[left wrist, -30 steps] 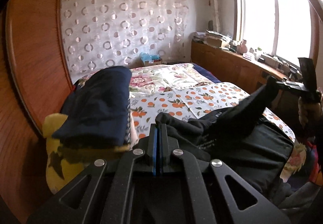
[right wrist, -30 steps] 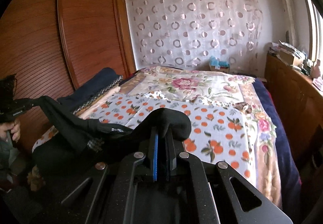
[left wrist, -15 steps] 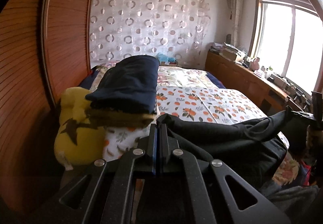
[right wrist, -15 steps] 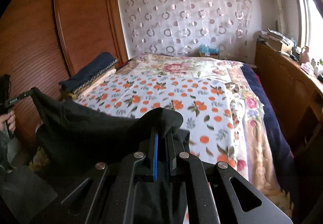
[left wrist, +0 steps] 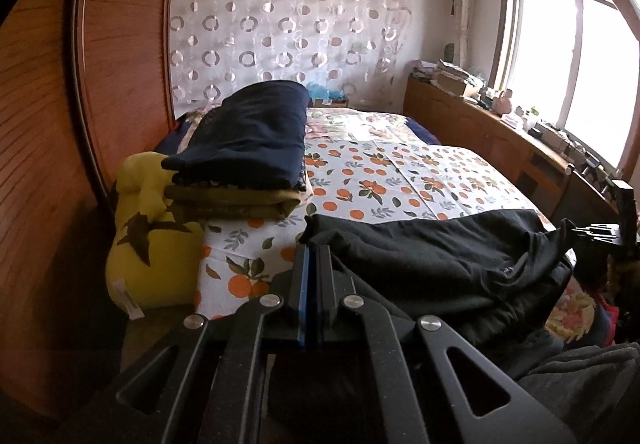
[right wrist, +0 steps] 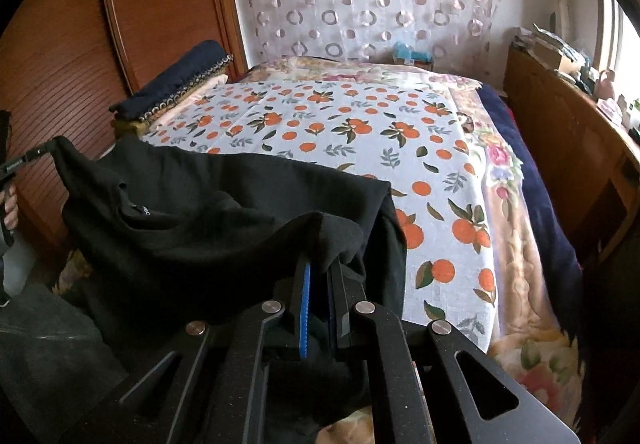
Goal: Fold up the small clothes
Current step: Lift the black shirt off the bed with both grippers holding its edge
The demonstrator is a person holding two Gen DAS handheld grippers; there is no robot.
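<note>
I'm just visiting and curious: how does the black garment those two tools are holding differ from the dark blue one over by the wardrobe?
The black garment is spread loose and wrinkled at the bed's near edge; the navy garment lies neatly folded. The black one is pinched by both grippers; the navy one rests untouched on a stack. Both are dark cloth.

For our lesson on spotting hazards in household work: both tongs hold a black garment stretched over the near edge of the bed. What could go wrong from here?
1. Each tongs pinches only a small bit of the black garment: left tongs, right tongs. Cloth may slip free.
2. The middle sags in folds, so it may land creased on the orange-print sheet.
3. Much of it hangs past the bed edge and could slide off.
</note>
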